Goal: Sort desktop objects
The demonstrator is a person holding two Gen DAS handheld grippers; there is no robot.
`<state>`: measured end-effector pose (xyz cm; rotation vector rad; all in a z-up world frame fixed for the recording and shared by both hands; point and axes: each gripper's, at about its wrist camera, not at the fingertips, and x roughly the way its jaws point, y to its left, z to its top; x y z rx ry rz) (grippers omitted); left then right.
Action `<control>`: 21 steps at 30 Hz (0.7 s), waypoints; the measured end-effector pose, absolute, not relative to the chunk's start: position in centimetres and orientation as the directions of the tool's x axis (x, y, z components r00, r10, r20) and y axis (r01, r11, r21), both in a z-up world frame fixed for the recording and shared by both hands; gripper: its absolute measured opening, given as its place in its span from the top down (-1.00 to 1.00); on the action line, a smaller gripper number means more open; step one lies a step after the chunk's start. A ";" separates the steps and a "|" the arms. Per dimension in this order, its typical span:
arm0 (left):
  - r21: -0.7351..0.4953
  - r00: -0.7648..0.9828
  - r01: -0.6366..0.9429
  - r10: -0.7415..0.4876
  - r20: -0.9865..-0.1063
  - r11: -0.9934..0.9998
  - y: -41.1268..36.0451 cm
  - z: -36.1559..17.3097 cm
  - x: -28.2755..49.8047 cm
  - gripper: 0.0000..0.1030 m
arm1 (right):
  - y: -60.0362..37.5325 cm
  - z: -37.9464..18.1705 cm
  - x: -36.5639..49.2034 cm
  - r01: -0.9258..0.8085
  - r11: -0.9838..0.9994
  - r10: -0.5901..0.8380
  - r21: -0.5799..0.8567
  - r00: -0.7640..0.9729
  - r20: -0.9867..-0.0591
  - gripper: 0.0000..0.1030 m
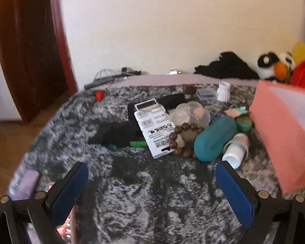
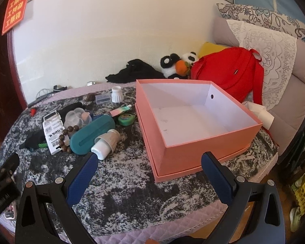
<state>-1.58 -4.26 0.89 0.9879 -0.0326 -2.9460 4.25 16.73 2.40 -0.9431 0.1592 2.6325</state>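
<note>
In the right wrist view the clutter sits heaped at middle left – a barcode card [image 2: 51, 134], wooden beads [image 2: 68, 135], a teal case [image 2: 91, 135] and a white-capped bottle [image 2: 105, 143] lying on its side – probably dumped together to await sorting. To its right, filling the centre, the pink box [image 2: 203, 142] stands open with nothing inside – the likely destination. Both the left gripper [image 1: 152, 180] and right gripper [image 2: 150, 172] hang with fingers spread wide, gripping nothing, over the bare grey blanket [image 2: 122, 183].

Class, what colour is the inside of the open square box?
White inside the pink cardboard box; clearest in the right wrist view.
</note>
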 end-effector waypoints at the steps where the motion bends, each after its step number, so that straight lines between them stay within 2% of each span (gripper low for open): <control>1: 0.021 -0.789 0.036 -0.042 -0.613 -0.999 -4.6 0.8 -1.9 -1.00 | 16.7 2.5 4.3 -0.347 -0.938 0.269 0.002 -0.730 -0.629 -0.99; 5: -0.011 -0.768 0.040 -0.024 -0.640 -0.999 -6.1 0.3 -3.0 -1.00 | 16.5 2.4 4.0 -0.327 -0.945 0.251 0.012 -0.749 -0.614 -1.00; 21: -0.063 -0.727 0.044 0.011 -0.686 -0.997 -7.8 -1.8 -6.0 -1.00 | 14.7 -1.5 0.6 -0.184 -0.982 0.113 0.037 -0.739 -0.664 -0.99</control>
